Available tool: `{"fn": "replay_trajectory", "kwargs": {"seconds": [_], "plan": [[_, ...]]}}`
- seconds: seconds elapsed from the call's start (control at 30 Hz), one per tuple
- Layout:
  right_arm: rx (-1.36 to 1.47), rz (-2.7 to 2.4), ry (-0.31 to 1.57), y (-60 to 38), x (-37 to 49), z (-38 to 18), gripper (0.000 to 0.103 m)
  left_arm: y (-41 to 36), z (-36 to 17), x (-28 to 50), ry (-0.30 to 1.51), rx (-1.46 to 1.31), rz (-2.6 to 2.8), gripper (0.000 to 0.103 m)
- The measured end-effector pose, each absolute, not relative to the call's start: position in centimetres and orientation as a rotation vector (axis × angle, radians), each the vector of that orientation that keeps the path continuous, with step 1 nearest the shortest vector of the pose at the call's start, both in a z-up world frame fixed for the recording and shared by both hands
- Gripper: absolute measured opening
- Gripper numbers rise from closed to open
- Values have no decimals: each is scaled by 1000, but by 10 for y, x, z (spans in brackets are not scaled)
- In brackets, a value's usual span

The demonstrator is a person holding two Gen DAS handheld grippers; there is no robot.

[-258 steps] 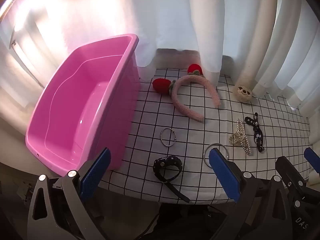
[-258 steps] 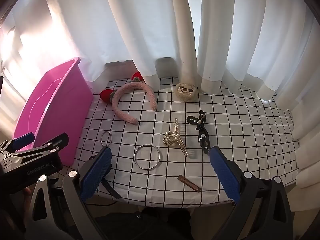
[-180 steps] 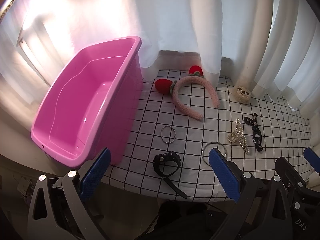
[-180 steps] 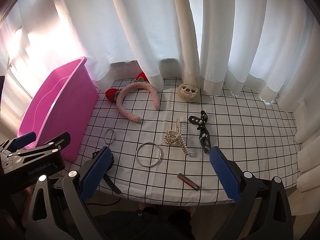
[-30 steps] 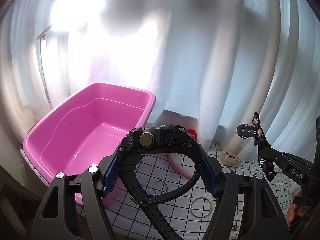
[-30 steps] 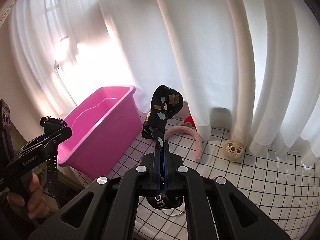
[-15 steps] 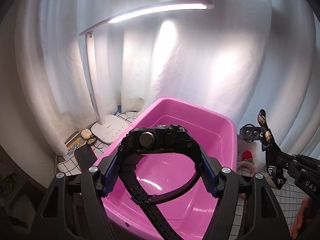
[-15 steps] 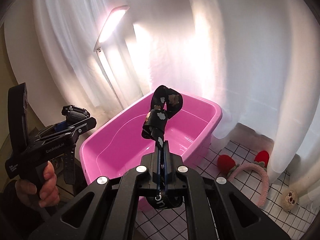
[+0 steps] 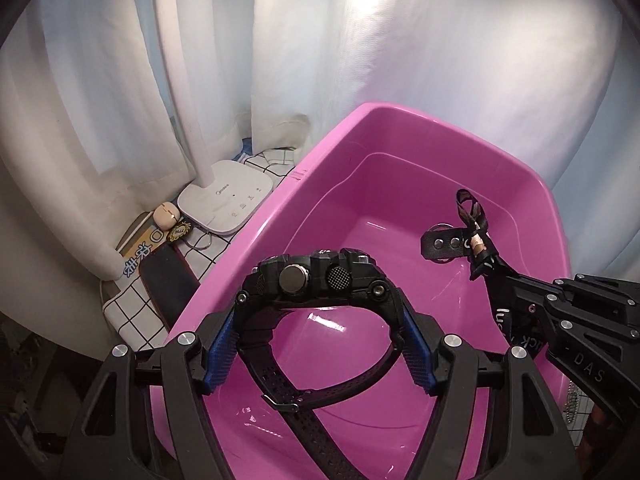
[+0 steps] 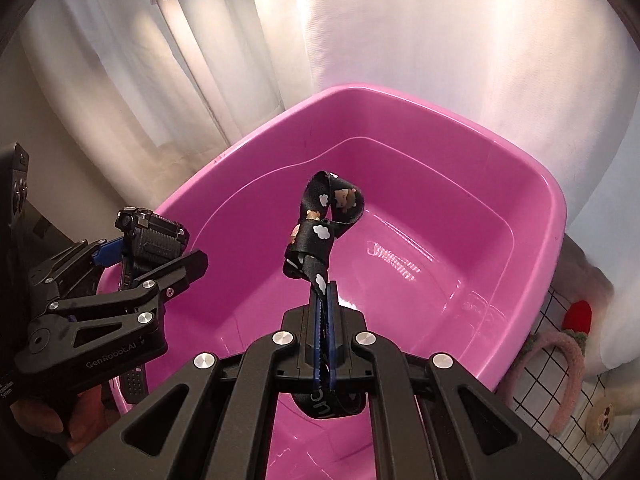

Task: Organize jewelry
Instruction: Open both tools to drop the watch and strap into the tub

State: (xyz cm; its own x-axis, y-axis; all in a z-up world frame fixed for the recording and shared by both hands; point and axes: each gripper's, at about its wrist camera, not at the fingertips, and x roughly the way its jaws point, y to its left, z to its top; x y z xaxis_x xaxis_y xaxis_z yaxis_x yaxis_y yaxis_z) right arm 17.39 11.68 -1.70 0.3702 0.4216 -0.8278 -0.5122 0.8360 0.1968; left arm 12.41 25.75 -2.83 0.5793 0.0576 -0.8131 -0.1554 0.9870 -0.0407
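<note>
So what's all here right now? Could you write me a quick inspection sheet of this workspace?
Surface: black-grid white cloth.
Job's things: black watch and patterned black strap, both held above the empty pink tub; pink headband on the cloth.
Clutter: small case, dark pad.
Grippers: left gripper clamps the watch; right gripper shut on the strap.
Cables: nothing seen.
Surroundings: white curtains, lamp base.

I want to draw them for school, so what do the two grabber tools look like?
Both are black plastic with angular, bolted-together arms and round silver screw heads. The left gripper has blue textured pads and "GenRobot.AI" in pale letters on its side. The right gripper has thin blue pads too, and shows "DAS" lettering.
</note>
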Motion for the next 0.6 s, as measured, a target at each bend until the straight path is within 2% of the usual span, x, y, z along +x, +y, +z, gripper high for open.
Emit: {"fn": "replay_trajectory", "kwargs": {"seconds": [0.23,0.3,0.33,0.37,0.43,0.47,0.6], "plan": [[-141,539,1073,121,182,-35,4,258,-38,127,994,-110,123,68],[-138,519,1080,119,185,-36,22,258,-34,124,961,-106,117,71],[-138,528,1074,121,186,-36,24,257,-32,124,958,-93,113,78],[-151,528,1069,123,185,-34,35,256,-32,124,962,-87,102,84],[-194,521,1041,127,182,-30,52,252,-30,122,955,-65,106,86],[-210,495,1025,127,180,-29,57,250,-29,121,947,-52,114,87],[-172,486,1013,118,179,-27,57,251,-24,115,925,-44,126,88]]}}
